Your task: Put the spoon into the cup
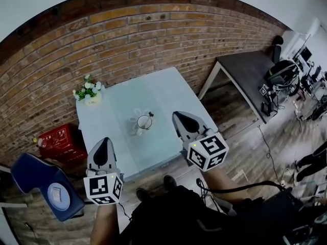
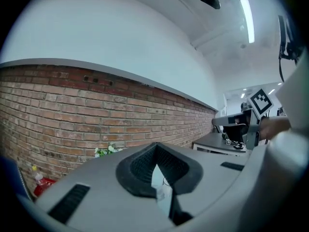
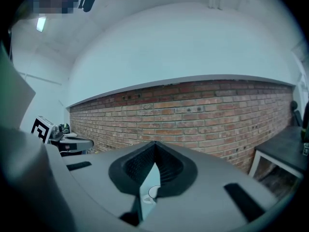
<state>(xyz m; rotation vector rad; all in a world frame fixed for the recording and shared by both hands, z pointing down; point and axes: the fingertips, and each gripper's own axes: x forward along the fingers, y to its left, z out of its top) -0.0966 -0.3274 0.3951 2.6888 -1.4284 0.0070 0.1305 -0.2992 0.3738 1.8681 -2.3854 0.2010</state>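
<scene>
The left gripper (image 1: 101,143) is hanging at about 7 o'clock from the centre of the head view, with its jaws clenched together. In the left gripper view the left gripper (image 2: 155,148) is showing its ribbed pads meeting at the tip, with nothing caught between them. The right gripper (image 1: 180,117) is hovering at about 4 o'clock from the table's centre, also clamped tight. The right gripper view is showing the same for the right gripper (image 3: 154,149): pads pressing on each other and nothing held.

Each tool is carrying a cube with black and white square markers at its near end. A forearm is showing behind each cube.

Just beyond both jaw tips, a pale square table (image 1: 168,91) is standing against a red brick wall (image 1: 127,40). The cup (image 1: 145,121) is sitting upright near the middle of the table, on a white flower-shaped mat (image 1: 134,122), between the two grippers and apart from both. The spoon is too small to pick out for certain.

A small bunch of white flowers (image 1: 88,91) is resting at the table's 10 o'clock corner. A red crate (image 1: 62,142) is sitting on the floor at 8 o'clock and a blue chair (image 1: 36,180) is standing nearer, at 7 o'clock. A dark desk (image 1: 245,70) is standing at 2 o'clock.
</scene>
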